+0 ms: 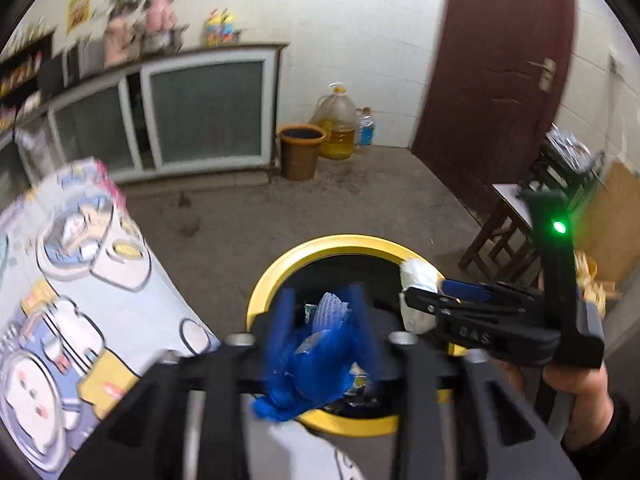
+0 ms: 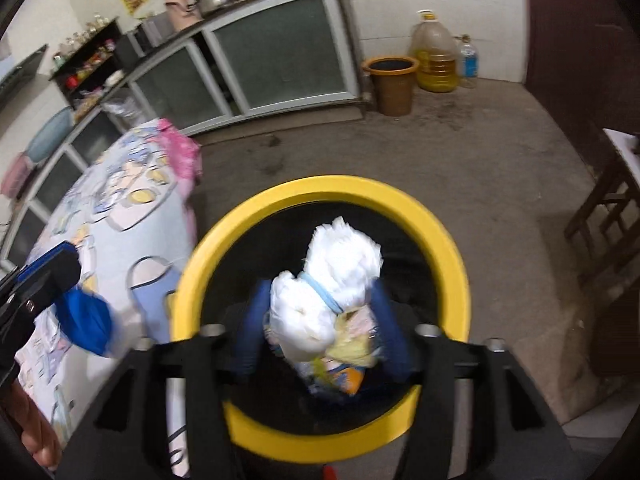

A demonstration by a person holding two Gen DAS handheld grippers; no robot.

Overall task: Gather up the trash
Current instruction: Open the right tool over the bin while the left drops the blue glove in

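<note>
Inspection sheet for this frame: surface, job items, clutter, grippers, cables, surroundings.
Surface: table under a cartoon-print cloth, beside the bin; bare concrete floor.
Job's things: yellow-rimmed bin, black inside; blue crumpled trash over its mouth; white tissue wad with bits of wrapper, also over the mouth.
Clutter: trash already in the bin, details unclear.
Grippers: left gripper with fingers apart, blue trash between them; right gripper with fingers apart, white wad between them. Whether either piece is still pinched cannot be told.
Cables: nothing seen.
Surroundings: sliding-door cabinet, brown bucket, oil jug, water bottle, dark red door, wooden stool.
</note>
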